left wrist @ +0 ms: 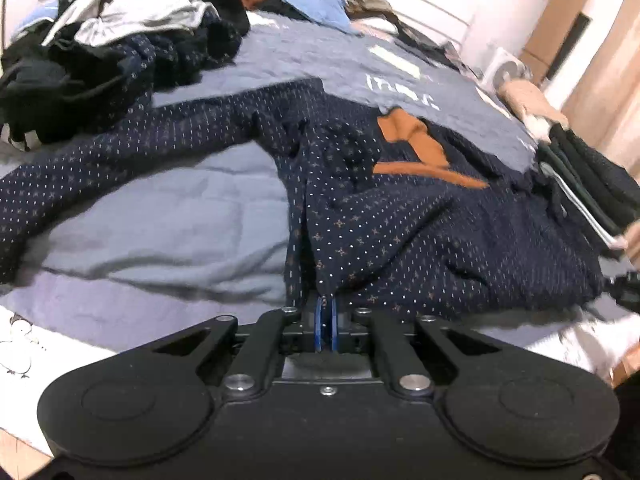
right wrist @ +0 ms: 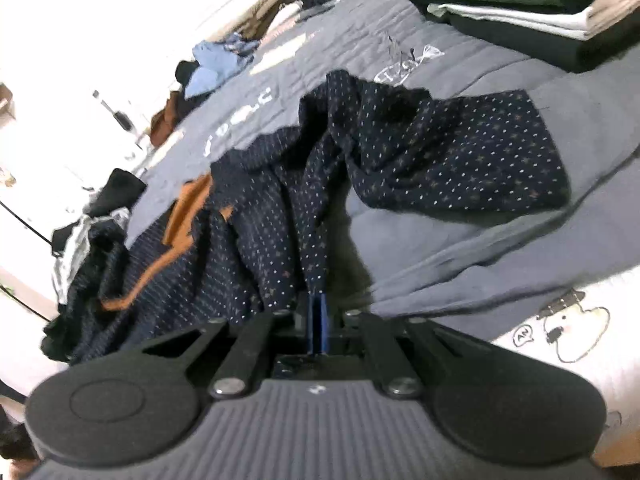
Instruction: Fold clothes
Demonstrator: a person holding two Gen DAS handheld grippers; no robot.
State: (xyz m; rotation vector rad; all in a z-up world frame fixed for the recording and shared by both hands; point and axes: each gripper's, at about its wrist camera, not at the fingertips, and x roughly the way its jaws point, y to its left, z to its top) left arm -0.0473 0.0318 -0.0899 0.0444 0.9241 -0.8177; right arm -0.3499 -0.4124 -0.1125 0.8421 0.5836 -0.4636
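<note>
— Shirt [left wrist: 400, 232]: navy, dotted, lying rumpled on the bed, hem nearest. The left gripper [left wrist: 326, 308] had its blue pads pinched on the hem; the right gripper [right wrist: 316, 308] was clamped on another edge of the same cloth.

— How would the step be done well?

— Judging by the slack, both grips needed to hold while the hem was drawn taut and level, so the creases fell out before any fold; one sleeve [left wrist: 120, 152] trailed far out to the side and would want bringing in.

— And the surface?

— A soft grey quilt [left wrist: 168, 220], likely to drag on the cloth. Beyond the shirt sat a folded stack [right wrist: 540, 12], and farther off an unsorted heap [left wrist: 120, 28] by the white wall.
</note>
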